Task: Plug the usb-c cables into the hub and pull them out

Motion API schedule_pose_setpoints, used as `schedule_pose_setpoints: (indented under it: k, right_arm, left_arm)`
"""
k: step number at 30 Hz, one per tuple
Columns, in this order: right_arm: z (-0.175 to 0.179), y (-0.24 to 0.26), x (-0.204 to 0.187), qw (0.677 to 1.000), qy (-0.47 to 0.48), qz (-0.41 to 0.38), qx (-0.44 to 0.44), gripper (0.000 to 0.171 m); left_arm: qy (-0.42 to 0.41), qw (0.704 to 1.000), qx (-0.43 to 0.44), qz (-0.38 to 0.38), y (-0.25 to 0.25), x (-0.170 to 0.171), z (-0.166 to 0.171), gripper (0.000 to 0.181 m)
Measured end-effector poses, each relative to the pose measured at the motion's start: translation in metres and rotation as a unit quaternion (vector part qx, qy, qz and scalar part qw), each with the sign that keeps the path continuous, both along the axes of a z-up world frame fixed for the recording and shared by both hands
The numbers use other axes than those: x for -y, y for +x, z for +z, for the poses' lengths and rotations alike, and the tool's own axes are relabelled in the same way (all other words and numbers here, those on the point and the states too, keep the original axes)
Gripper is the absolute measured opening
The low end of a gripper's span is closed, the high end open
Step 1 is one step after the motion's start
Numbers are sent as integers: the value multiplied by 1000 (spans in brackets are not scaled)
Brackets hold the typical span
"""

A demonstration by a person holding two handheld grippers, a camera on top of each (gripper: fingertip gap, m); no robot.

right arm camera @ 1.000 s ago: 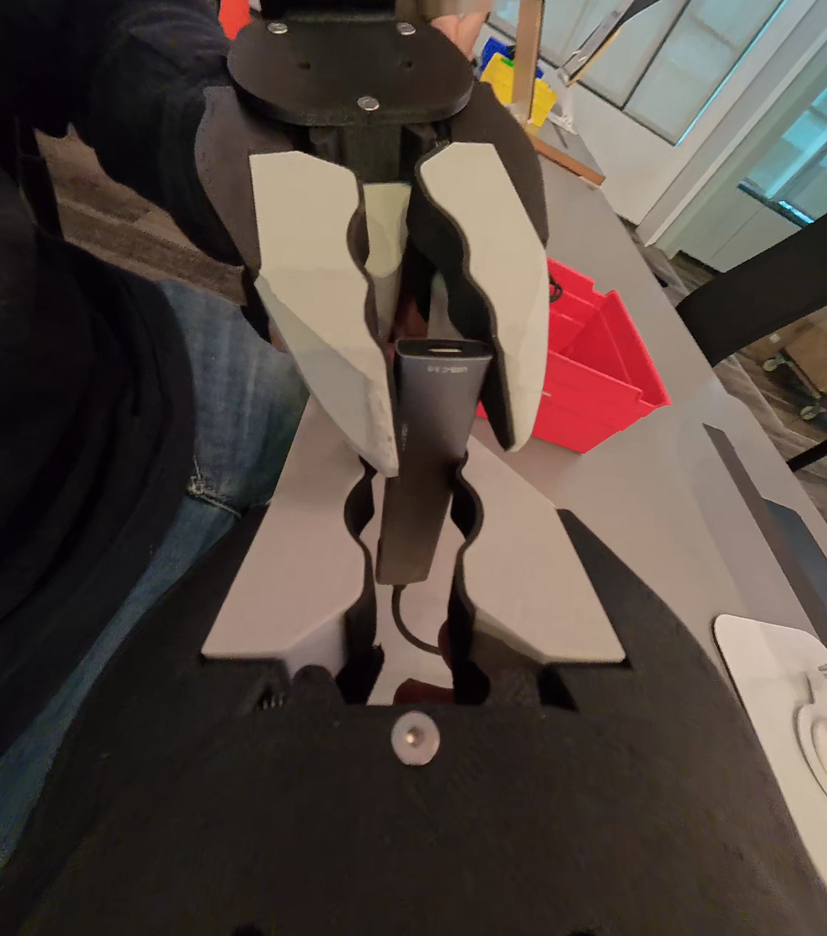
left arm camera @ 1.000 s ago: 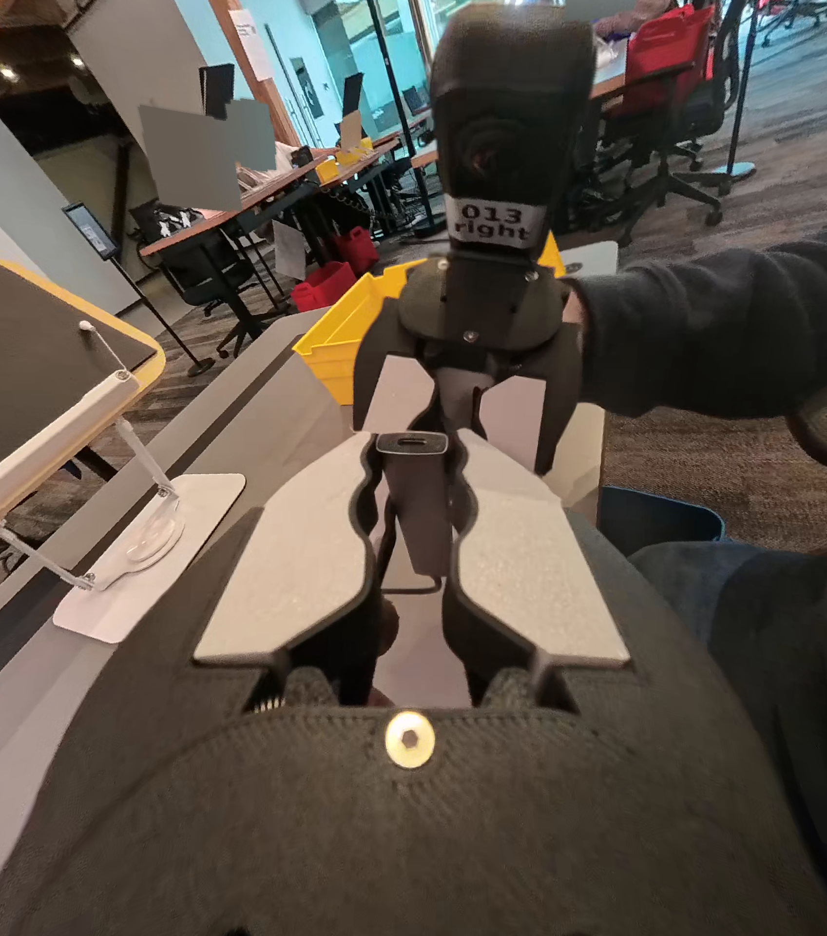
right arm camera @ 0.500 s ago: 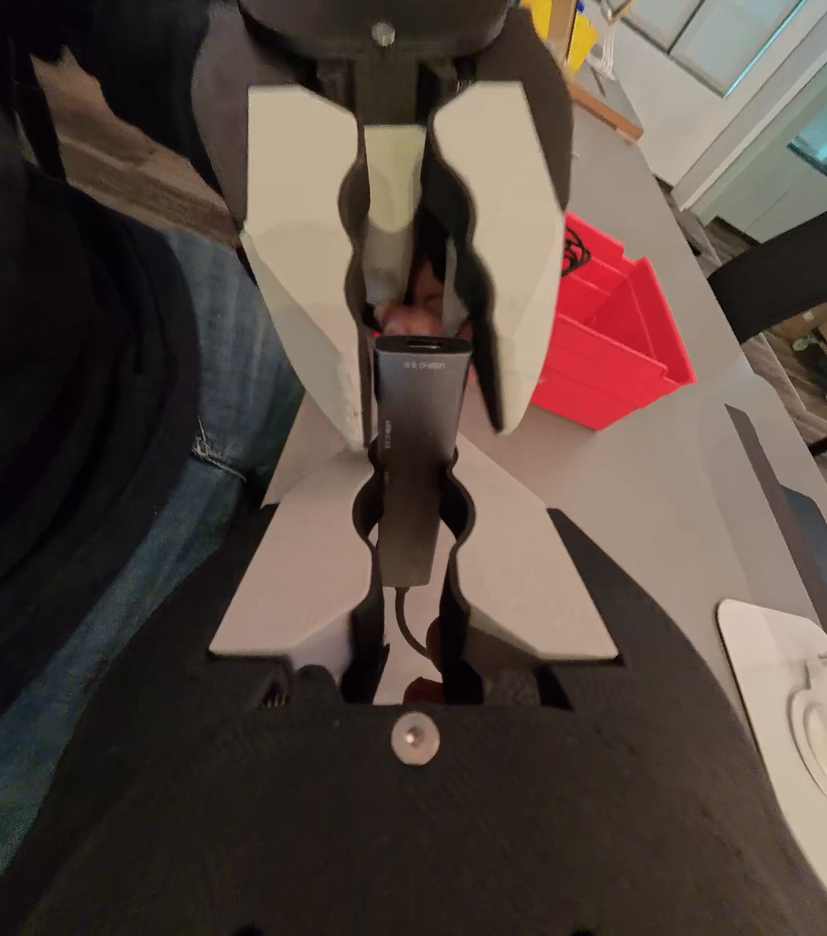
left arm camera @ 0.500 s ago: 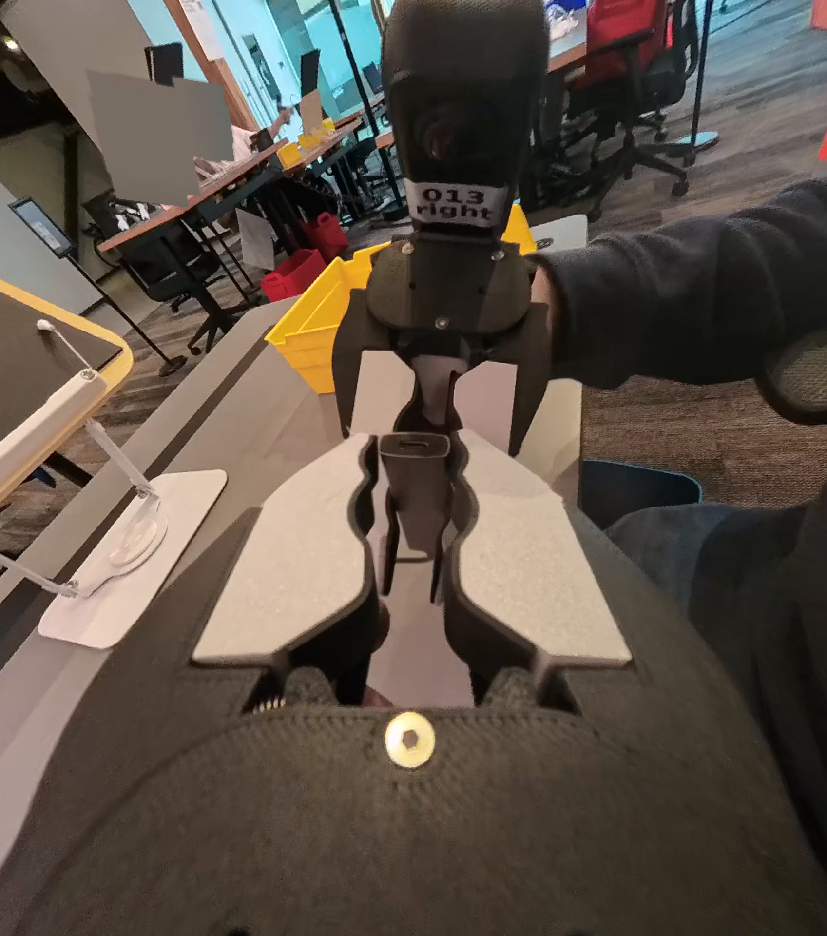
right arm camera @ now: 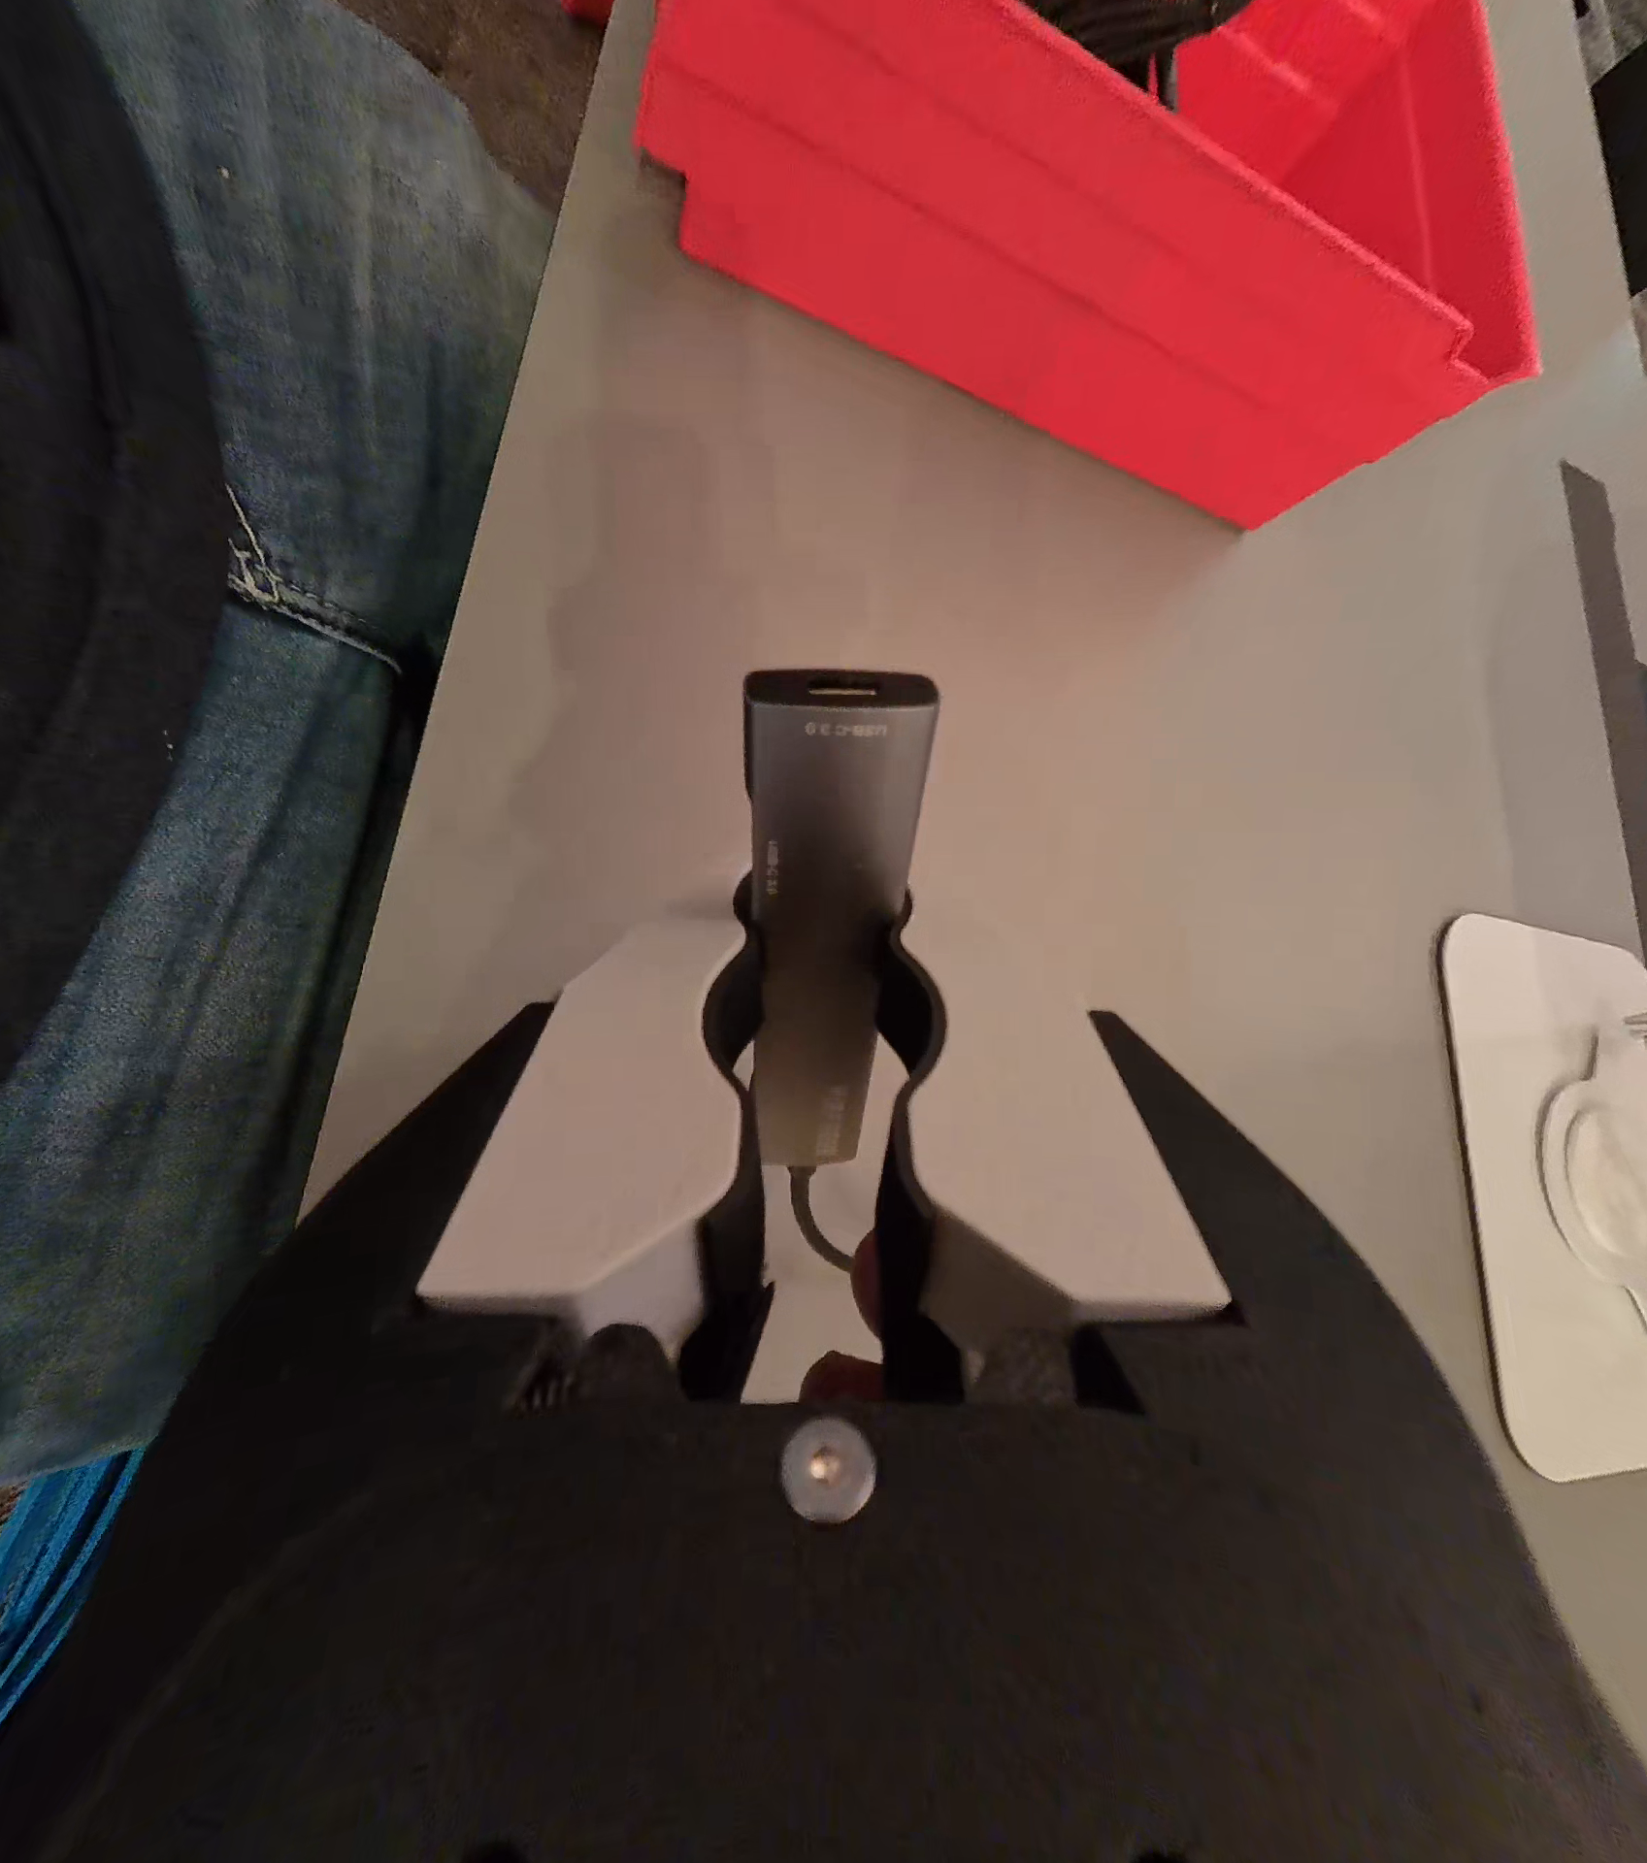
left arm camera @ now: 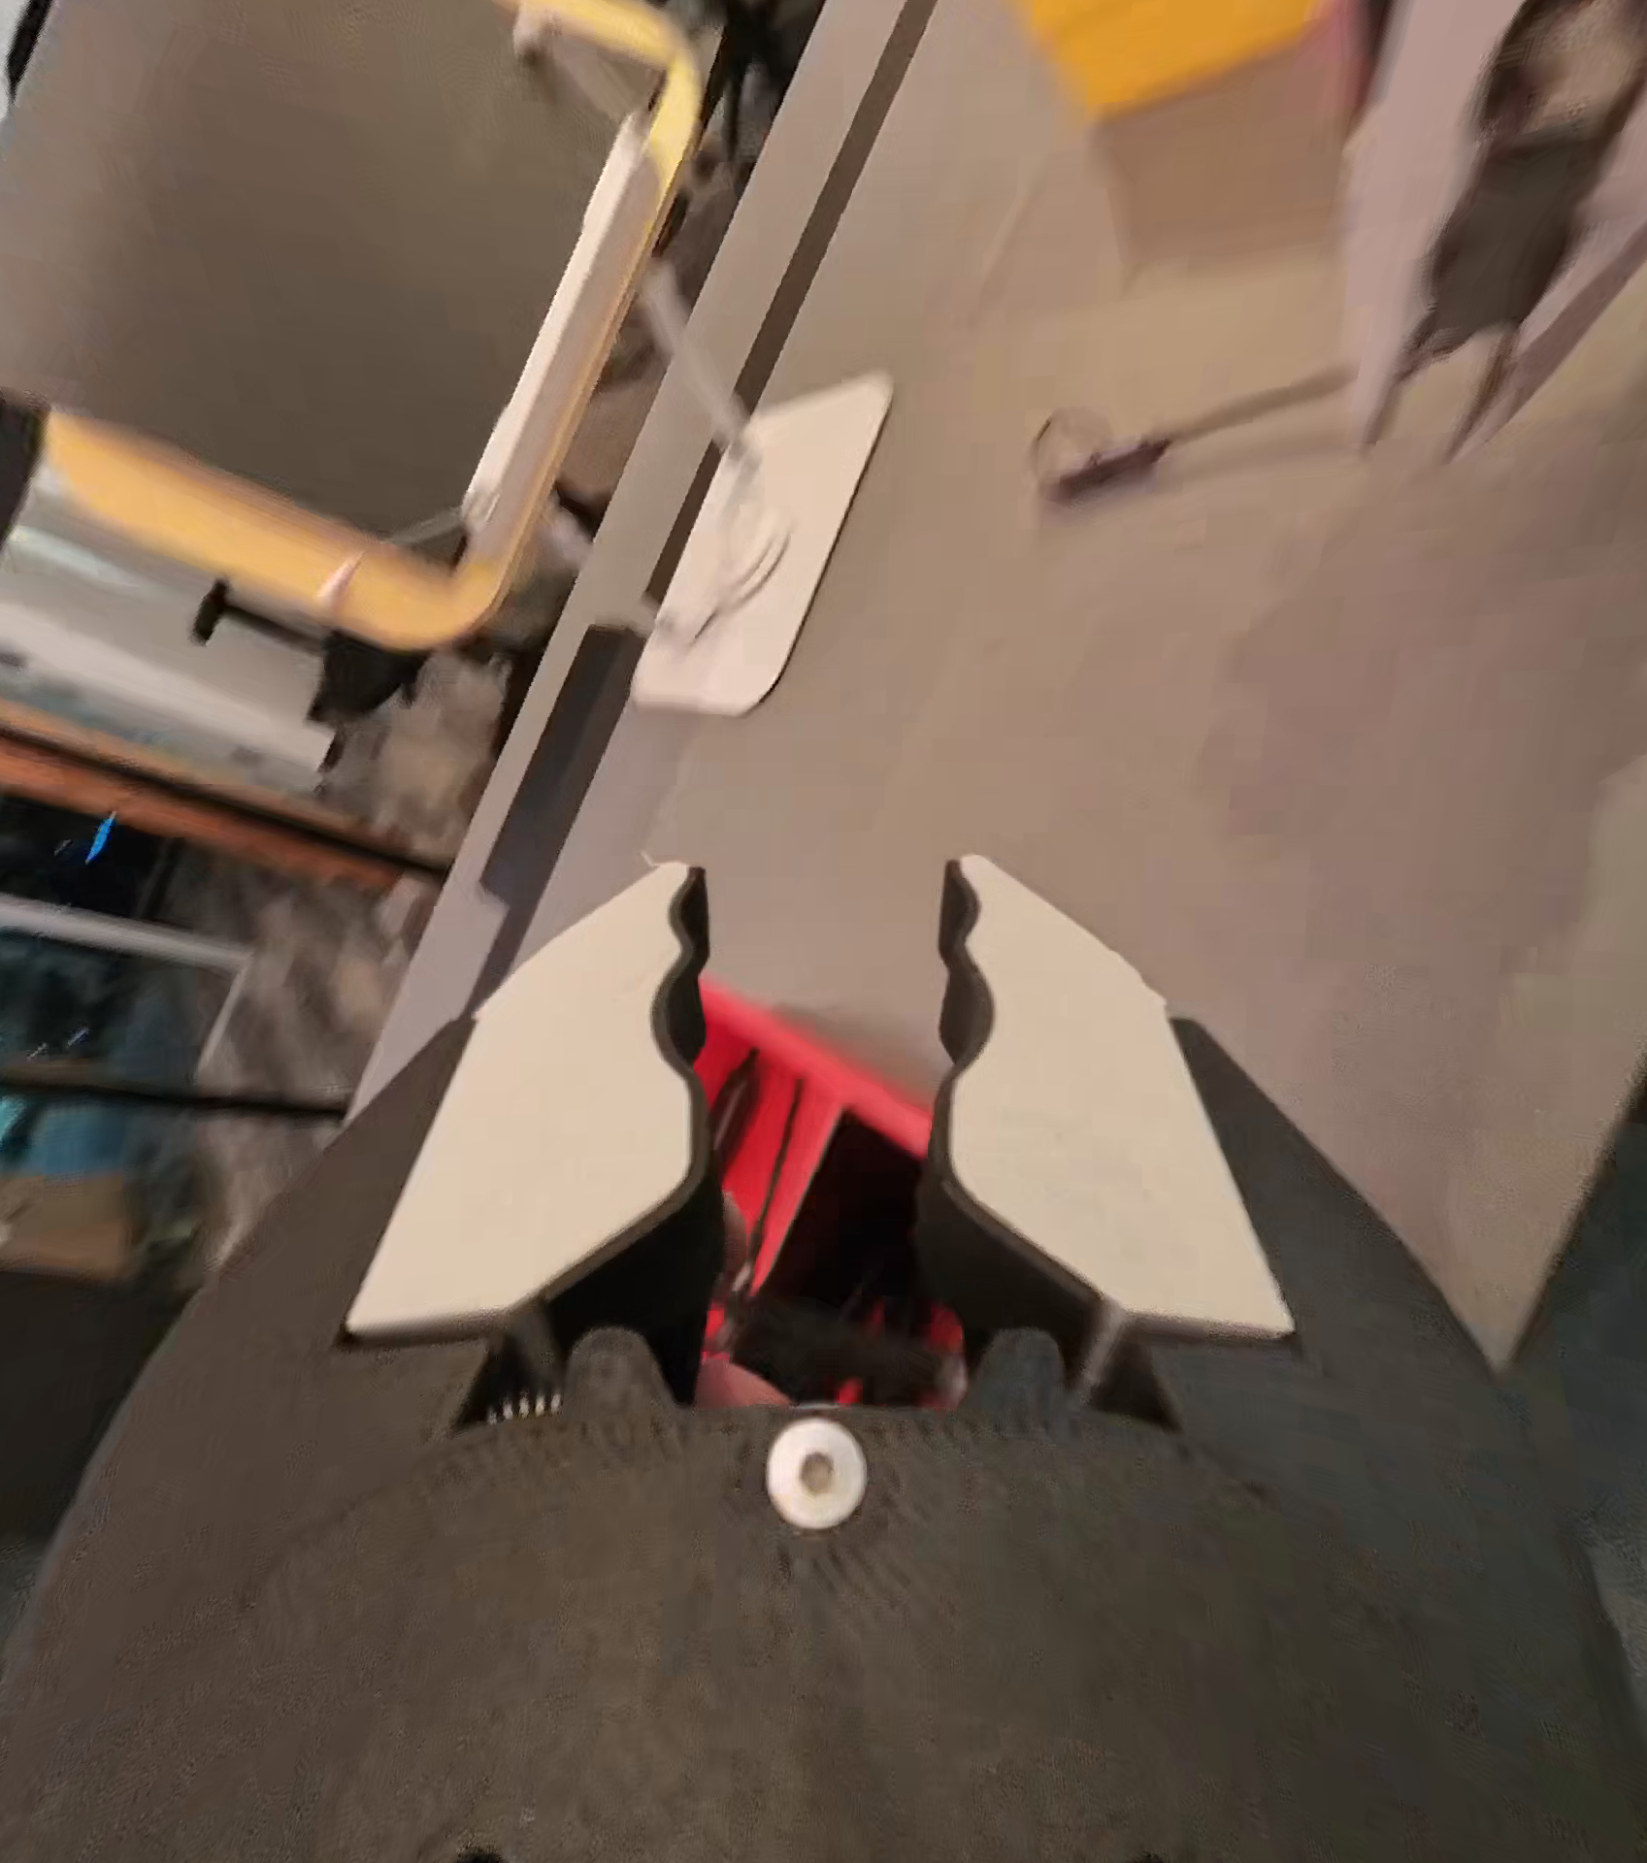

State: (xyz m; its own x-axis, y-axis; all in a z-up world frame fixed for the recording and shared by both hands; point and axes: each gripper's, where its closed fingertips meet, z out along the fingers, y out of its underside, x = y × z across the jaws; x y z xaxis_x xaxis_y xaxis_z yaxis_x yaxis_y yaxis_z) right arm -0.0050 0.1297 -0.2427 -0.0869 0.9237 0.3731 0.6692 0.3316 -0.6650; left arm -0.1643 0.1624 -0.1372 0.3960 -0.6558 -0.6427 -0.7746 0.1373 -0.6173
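The grey table fills most of the right wrist view and runs blurred across the left wrist view. At its near edge in the right wrist view sits a person's leg in blue jeans, close against the table's side.

A red bin stands on the table ahead of the right gripper, with dark cables just visible at its top edge. In the left wrist view the same red bin shows only through the gap between the fingers, directly below the left gripper.

A white stand base lies flat on the table to the right of the right gripper, well apart from the bin. The left wrist view, smeared by motion, also catches a yellow bin at the far top.

The right gripper is pinched on the hub, a slim dark grey bar held lengthwise between the fingers and lifted above the table, its free end with the port pointing forward toward the bin. A thin cable leaves its rear end between the fingers.

The left gripper holds nothing, with its jaws spread apart.
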Motion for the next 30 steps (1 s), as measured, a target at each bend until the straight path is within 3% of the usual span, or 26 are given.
schedule_pose_setpoints:
  k: [6, 11, 19, 24, 30]
  right_arm:
    - [-9, 1, -2, 1000, -3, -7, 17, 14]
    - [-14, 0, -2, 1000, -7, -5, 24, 14]
    - [-20, 0, -3, 999, -15, -6, 28, 14]
    - [-22, 0, -4, 999, -21, -6, 25, 14]
    - [-24, -2, -5, 999, -24, -4, 25, 14]
  left_arm:
    - [-19, 987, -88, 134, -119, -40, -20, 47]
    - [-62, 973, -127, 184, -176, -63, -54, 49]
    - [-102, 973, -112, 173, -178, -88, -73, 46]
    - [-107, 968, -147, 171, -173, -98, -88, 44]
    - [-99, 965, -178, 167, -167, -104, -101, 30]
